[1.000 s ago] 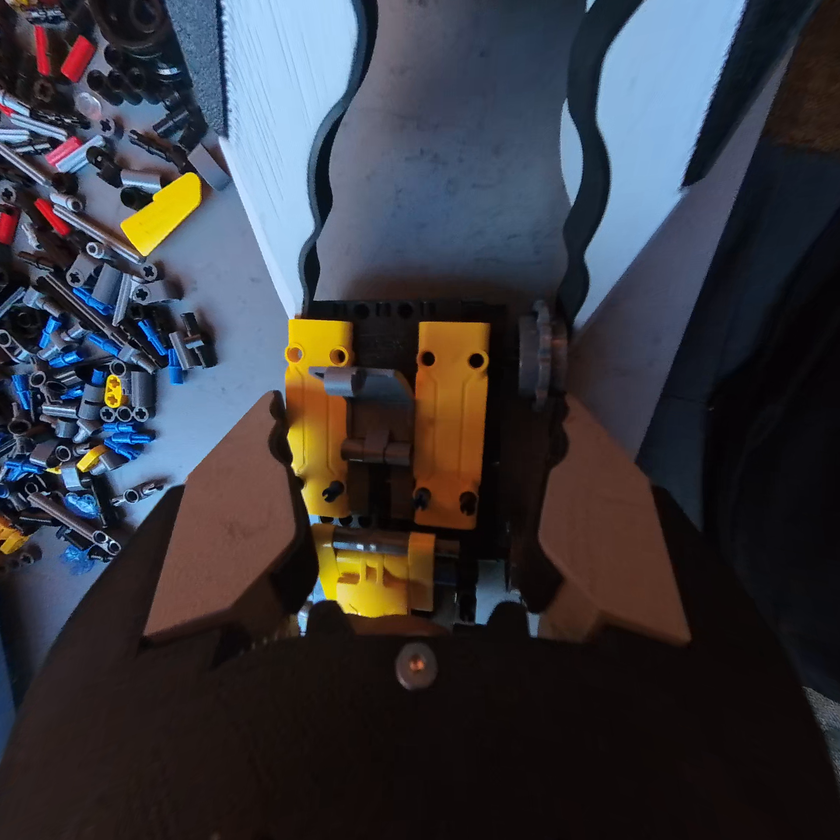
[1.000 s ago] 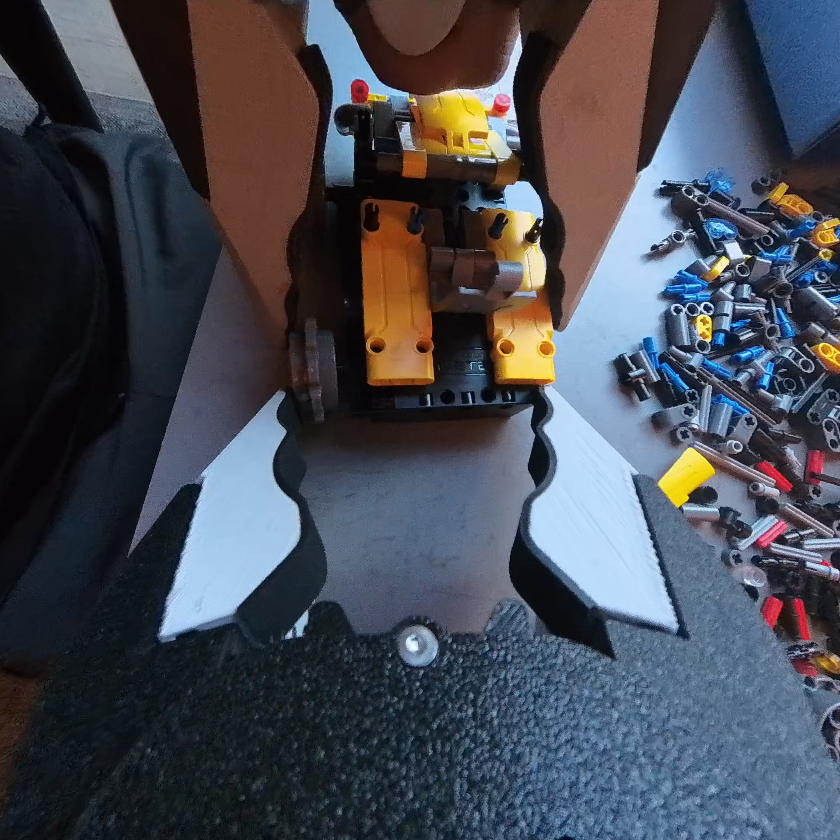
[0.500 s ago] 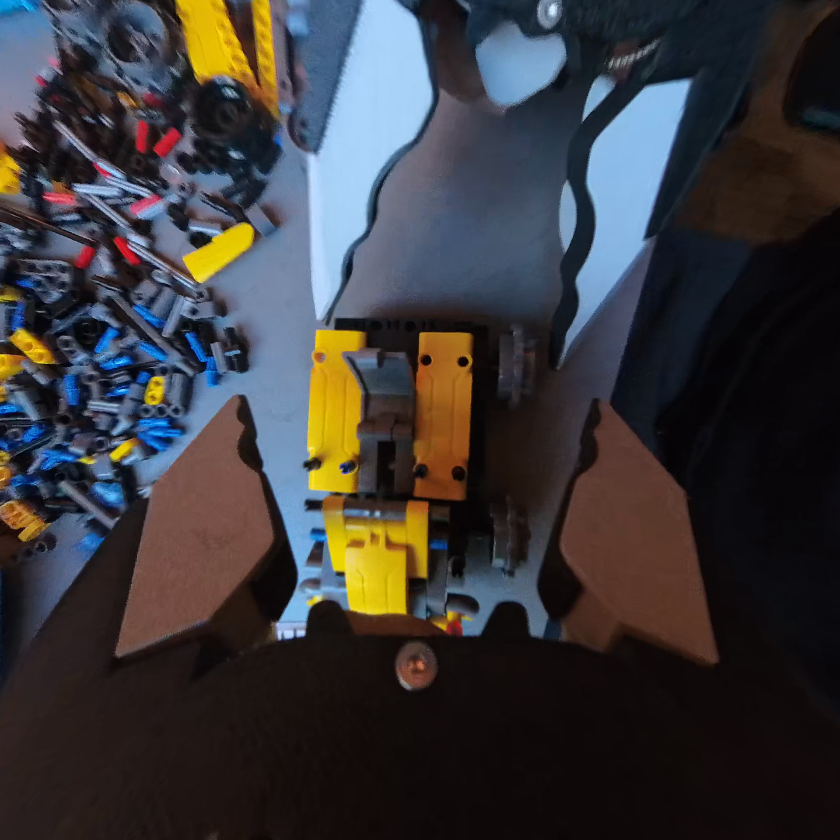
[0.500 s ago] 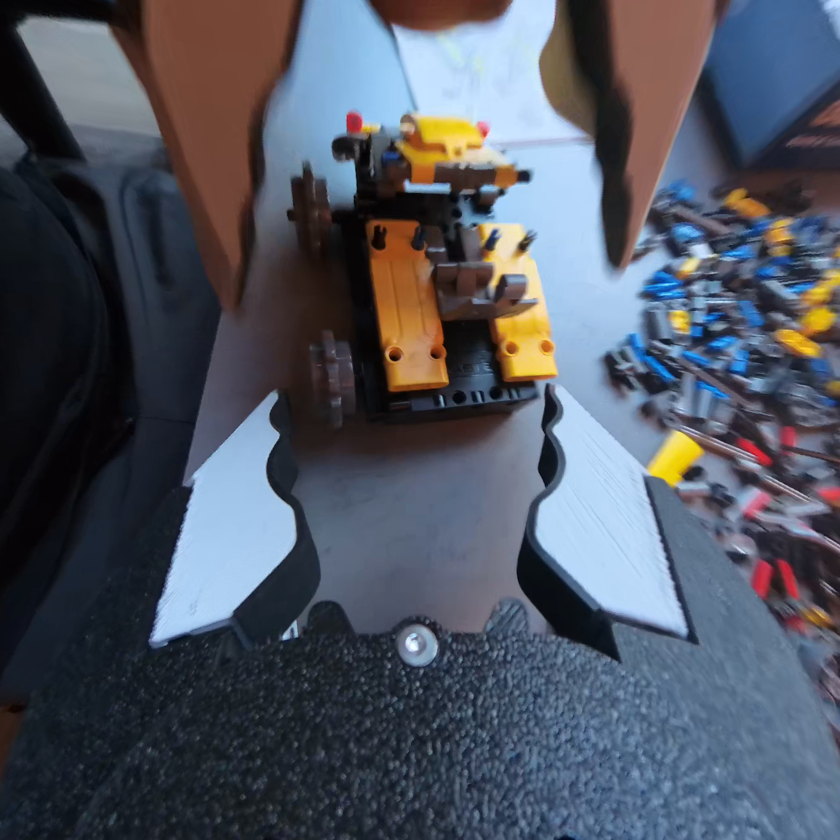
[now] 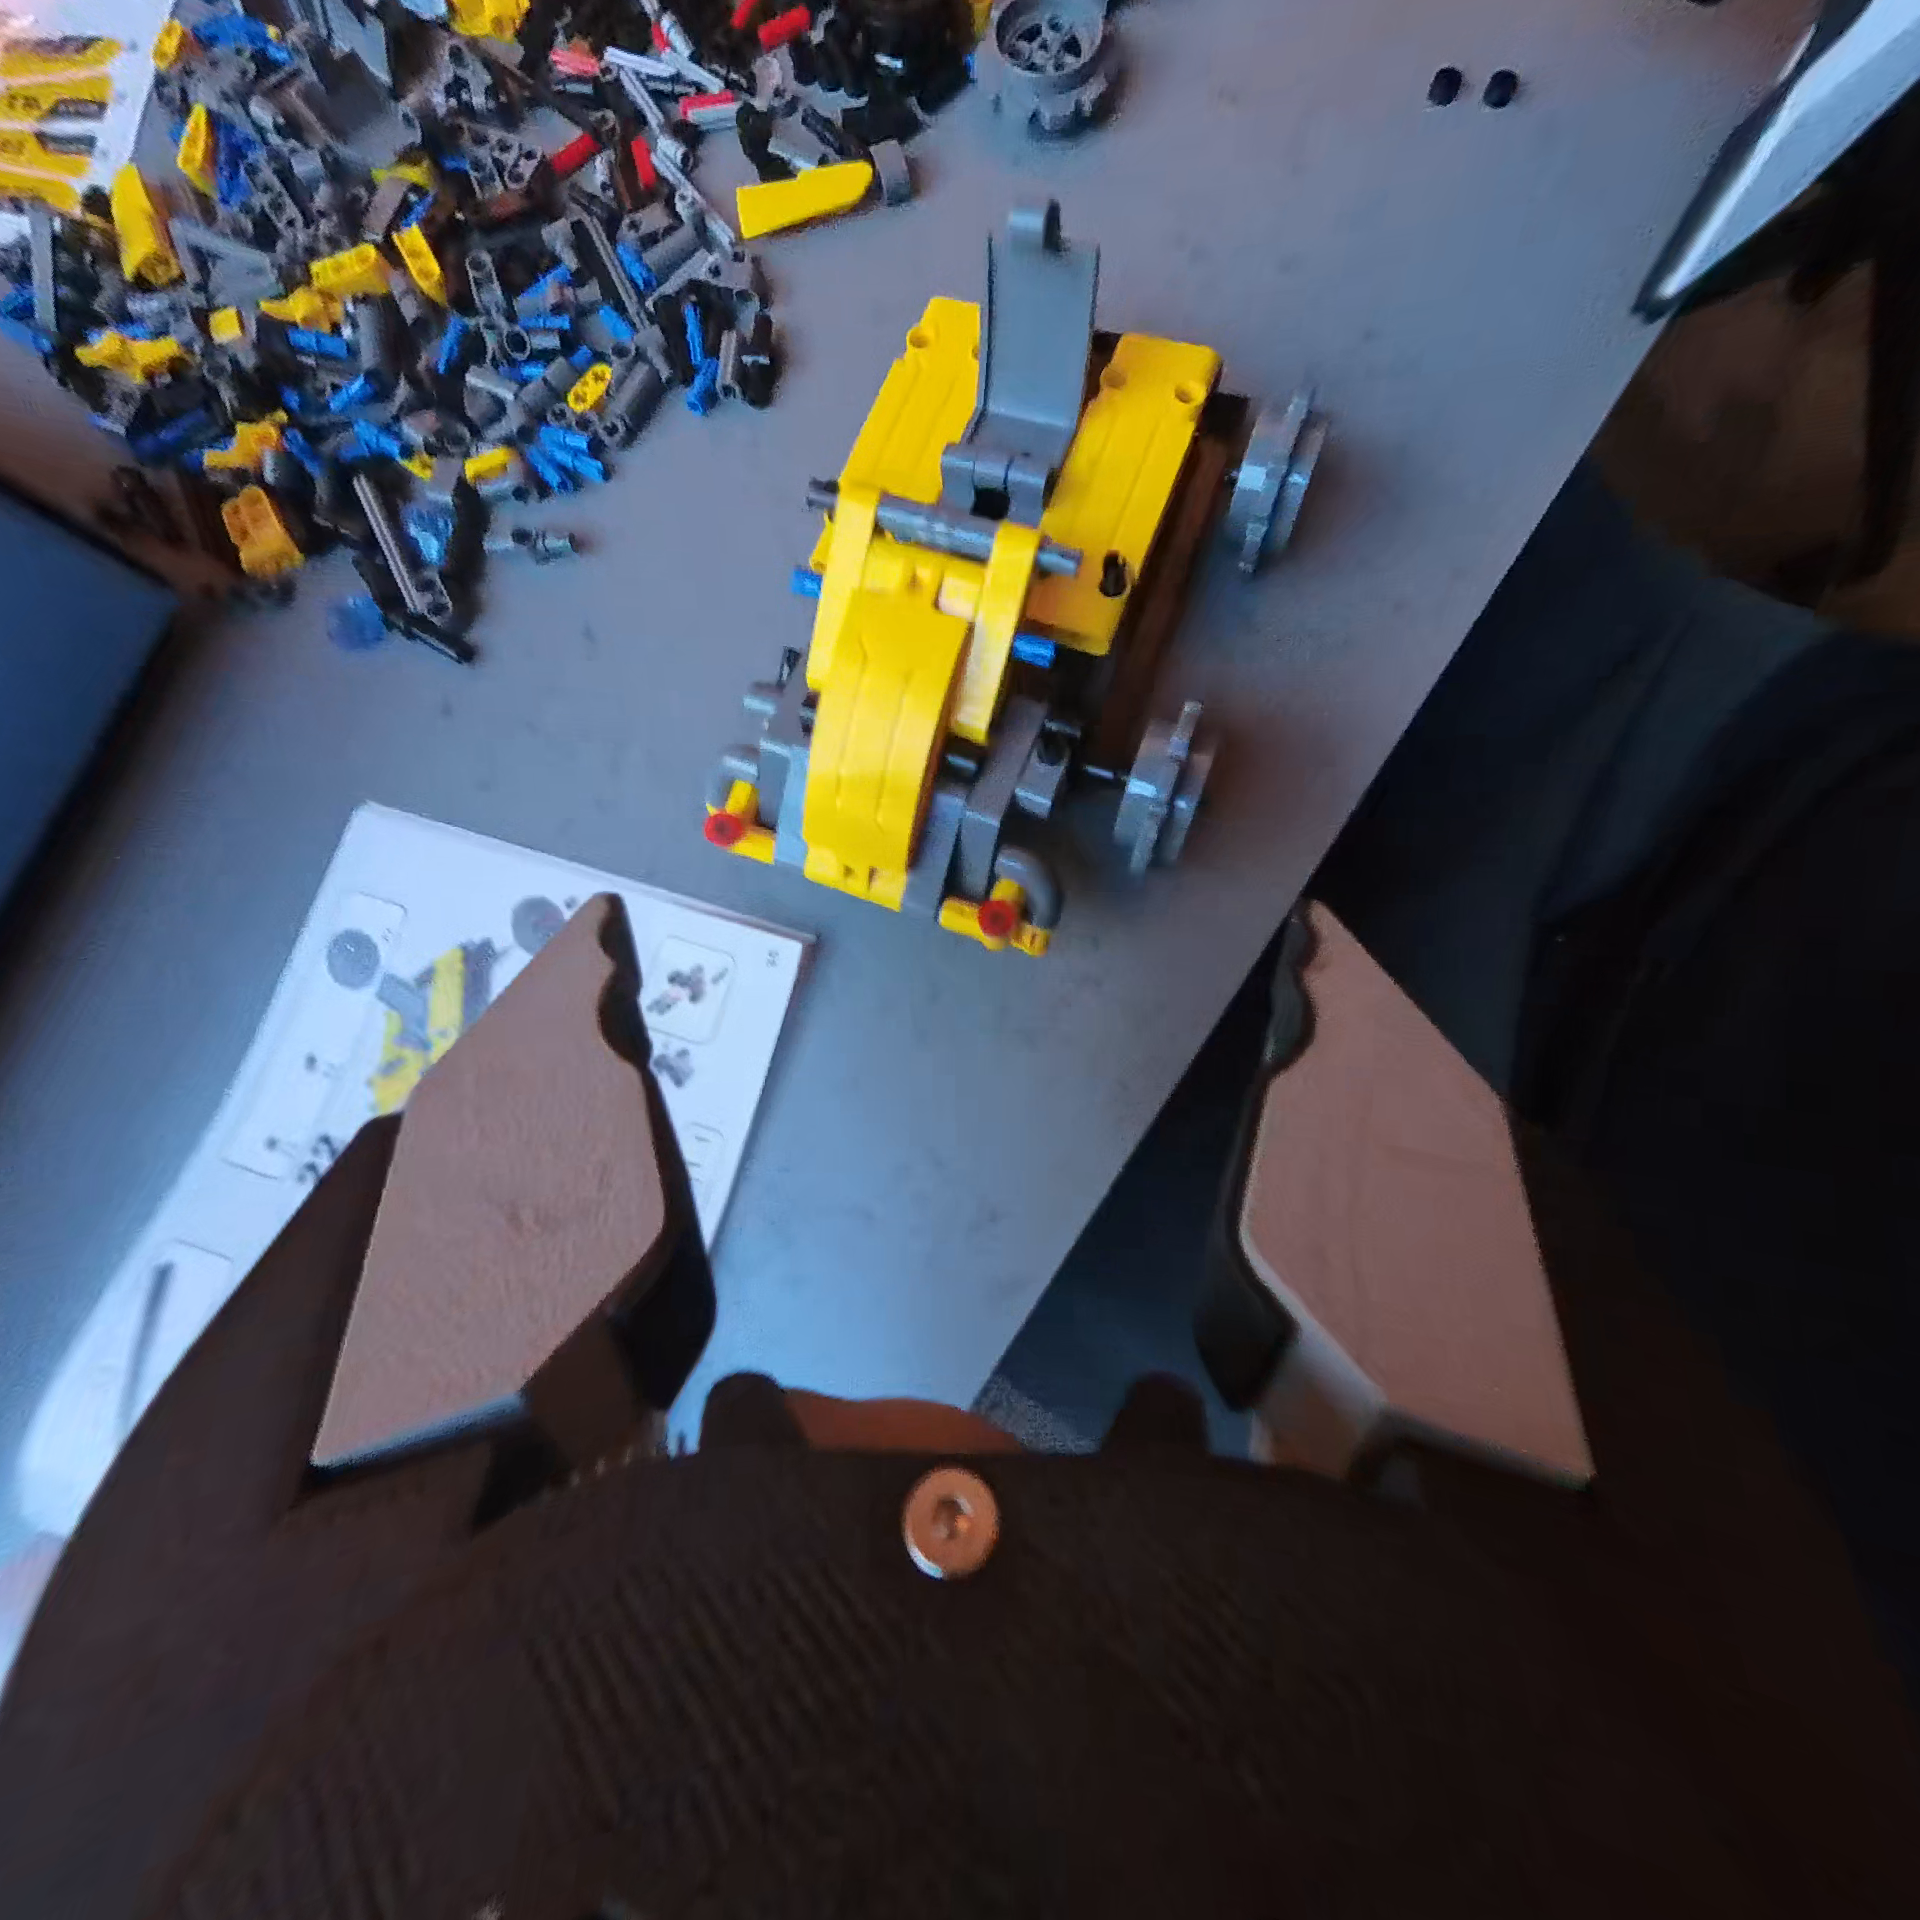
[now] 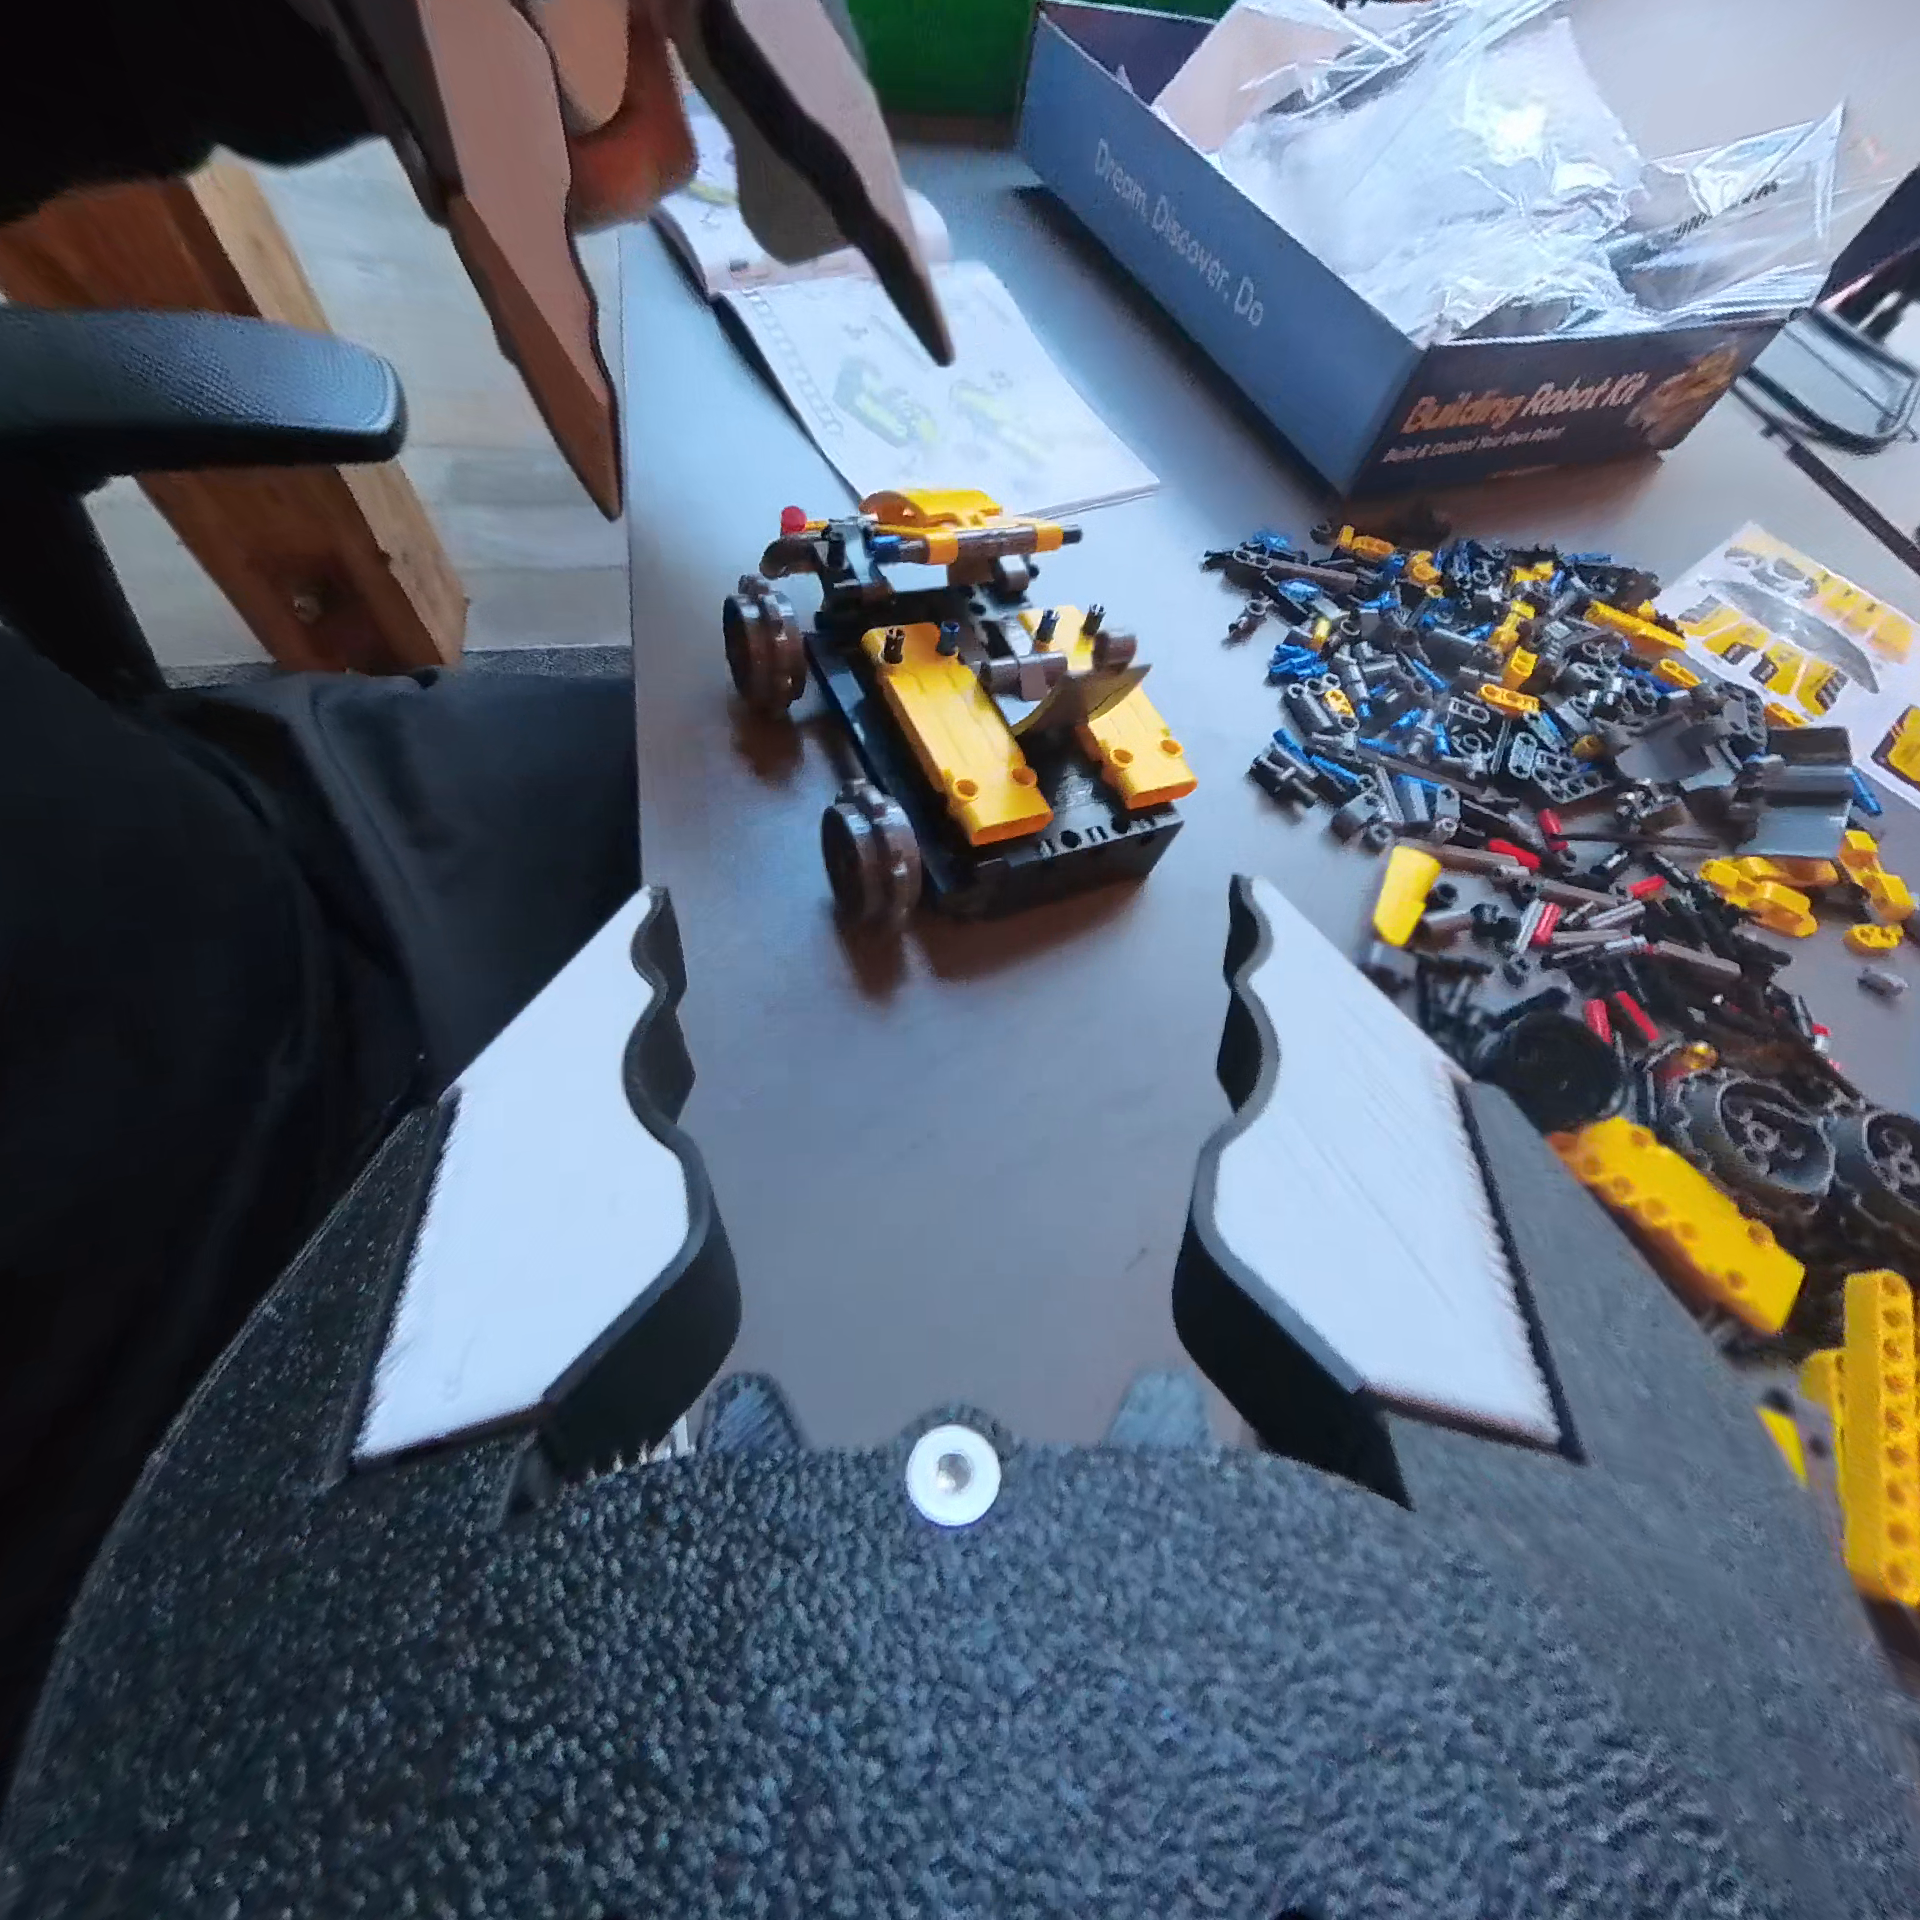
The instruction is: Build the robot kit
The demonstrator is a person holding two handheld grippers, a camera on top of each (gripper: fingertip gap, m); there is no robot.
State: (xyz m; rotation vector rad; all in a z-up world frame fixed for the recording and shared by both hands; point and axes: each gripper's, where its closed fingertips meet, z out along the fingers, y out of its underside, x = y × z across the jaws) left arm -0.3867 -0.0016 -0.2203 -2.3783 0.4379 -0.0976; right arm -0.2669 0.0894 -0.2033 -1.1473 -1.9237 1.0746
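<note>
A yellow, grey and black brick-built vehicle [image 5: 997, 634] stands alone on the grey table near its edge. It also shows in the right wrist view [image 6: 966, 707], with dark wheels on its left side. My left gripper [image 5: 956, 925] with brown fingers is open and empty, raised above the table on the near side of the vehicle. It shows from the other side in the right wrist view [image 6: 769, 416]. My right gripper [image 6: 951, 904] with white fingers is open and empty, just short of the vehicle's black base. Its fingertip [image 5: 1766, 156] shows far off in the left wrist view.
A pile of small loose parts [image 5: 416, 312] lies beside the vehicle, also in the right wrist view [image 6: 1558, 790]. An open instruction booklet [image 5: 436, 1091] lies under my left fingers. A dark blue box [image 6: 1382, 270] holds plastic bags. The table edge [image 5: 1403, 779] runs close by, with a chair armrest [image 6: 187, 384].
My left gripper opened, let go of the vehicle and pulled back and up. My right gripper also drew back. The vehicle now stands free on the table.
</note>
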